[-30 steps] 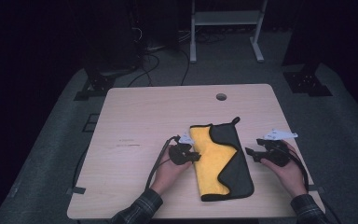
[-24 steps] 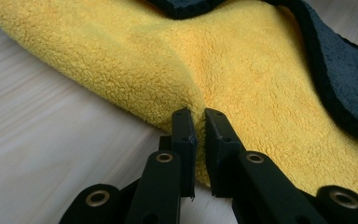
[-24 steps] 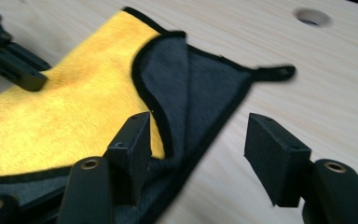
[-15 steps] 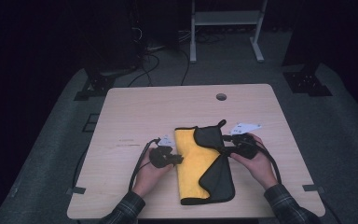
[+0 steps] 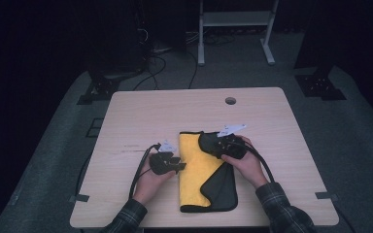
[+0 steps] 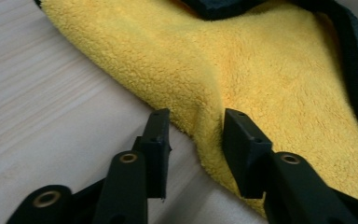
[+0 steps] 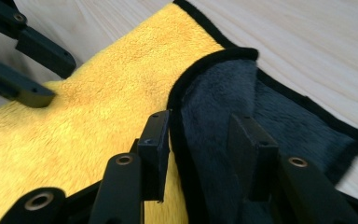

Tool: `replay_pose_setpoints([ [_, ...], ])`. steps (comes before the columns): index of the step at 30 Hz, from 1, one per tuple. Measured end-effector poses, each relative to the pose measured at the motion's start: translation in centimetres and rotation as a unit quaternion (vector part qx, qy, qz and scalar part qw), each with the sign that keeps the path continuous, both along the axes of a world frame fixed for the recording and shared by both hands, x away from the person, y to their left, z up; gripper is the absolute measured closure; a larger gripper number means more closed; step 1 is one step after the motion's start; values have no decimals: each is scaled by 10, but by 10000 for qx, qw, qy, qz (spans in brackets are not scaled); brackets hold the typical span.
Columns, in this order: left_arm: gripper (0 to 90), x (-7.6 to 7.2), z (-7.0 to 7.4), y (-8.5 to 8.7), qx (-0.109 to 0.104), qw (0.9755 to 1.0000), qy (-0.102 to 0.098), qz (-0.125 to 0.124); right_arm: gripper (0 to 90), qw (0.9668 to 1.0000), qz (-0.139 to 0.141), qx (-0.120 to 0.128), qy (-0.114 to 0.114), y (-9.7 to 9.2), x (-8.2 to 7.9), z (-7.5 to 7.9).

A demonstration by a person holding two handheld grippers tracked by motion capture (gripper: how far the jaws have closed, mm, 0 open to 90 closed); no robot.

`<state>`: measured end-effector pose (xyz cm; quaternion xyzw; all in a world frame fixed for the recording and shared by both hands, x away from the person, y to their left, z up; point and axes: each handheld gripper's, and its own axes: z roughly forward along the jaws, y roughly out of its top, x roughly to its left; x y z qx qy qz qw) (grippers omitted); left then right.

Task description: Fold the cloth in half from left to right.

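Observation:
A cloth, yellow on one face and dark grey on the other, lies partly folded on the wooden table. My left gripper sits at the cloth's left edge. Its jaws have just been opening and stand apart, with a ridge of the yellow edge between them and no pad pressing on it. My right gripper is over the cloth's upper part. Its jaws have just been closing and straddle the black-edged dark flap, still apart. The left gripper also shows there, at the top left.
A round cable hole is in the table near its far edge. A white metal stand and loose cables are on the floor beyond the table. The cloth's near end lies close to the table's front edge.
The cloth has slid left across the table with my left gripper. My right gripper has moved left from beside the cloth's right edge to over its upper part.

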<state>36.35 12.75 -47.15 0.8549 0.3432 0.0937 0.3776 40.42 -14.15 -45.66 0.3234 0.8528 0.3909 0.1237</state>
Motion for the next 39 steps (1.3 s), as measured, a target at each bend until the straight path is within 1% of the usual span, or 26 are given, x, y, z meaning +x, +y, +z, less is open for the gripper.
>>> replay_pose_setpoints([
  [1,566,0,0,0,26,10000,-30,10,580,10000,-2,-27,-13,3,2,-2],
  [2,550,0,0,1,40,10000,-44,25,580,10000,4,-3,0,5,4,-3],
  [3,524,0,0,1,58,9999,-65,50,577,10000,37,-12,45,7,7,-5],
  [4,507,0,-1,1,81,9999,-102,73,578,10000,41,-32,43,10,8,-7],
  [5,472,1,-1,1,123,9998,-142,100,584,10000,73,-47,23,13,10,-8],
  [6,442,1,-1,1,135,9997,-160,129,587,9999,101,-30,57,16,12,-9],
  [8,373,1,-2,1,213,9993,-223,208,593,9999,131,-84,36,21,13,-10],
  [10,329,1,-3,2,233,9991,-259,244,603,9999,129,-108,28,26,15,-10],
  [12,298,1,-3,2,247,9989,-272,287,647,9996,147,-231,10,31,17,-12],
  [13,278,2,-4,3,250,9988,-284,299,665,9996,147,-249,17,32,18,-13],
  [16,249,2,-5,4,249,9987,-322,318,762,9995,89,-298,-52,32,18,-14],
  [17,238,2,-6,4,243,9986,-342,320,802,9996,43,-283,-17,31,19,-13],
  [19,234,2,-6,4,237,9986,-363,317,826,9998,-46,-166,117,27,20,-11],
  [22,229,2,-7,4,238,9984,-388,328,829,9998,-95,-102,110,24,21,-8],
  [23,221,2,-7,4,231,9984,-397,337,829,9999,-108,-77,68,22,22,-6],
  [24,208,2,-7,4,224,9983,-407,352,829,9998,-179,15,33,18,24,-2],
  [26,205,2,-8,5,211,9983,-420,357,829,9998,-207,38,28,16,25,0],
  [30,192,2,-8,5,213,9981,-438,366,829,9988,-453,178,-28,0,33,6],
  [33,179,2,-8,6,241,9981,-438,373,828,9980,-613,179,-24,-10,38,7],
  [37,163,2,-9,6,232,9979,-443,403,828,9966,-803,166,43,-23,48,7],
  [39,144,2,-10,5,218,9978,-446,449,828,9959,-892,106,80,-28,52,5],
])
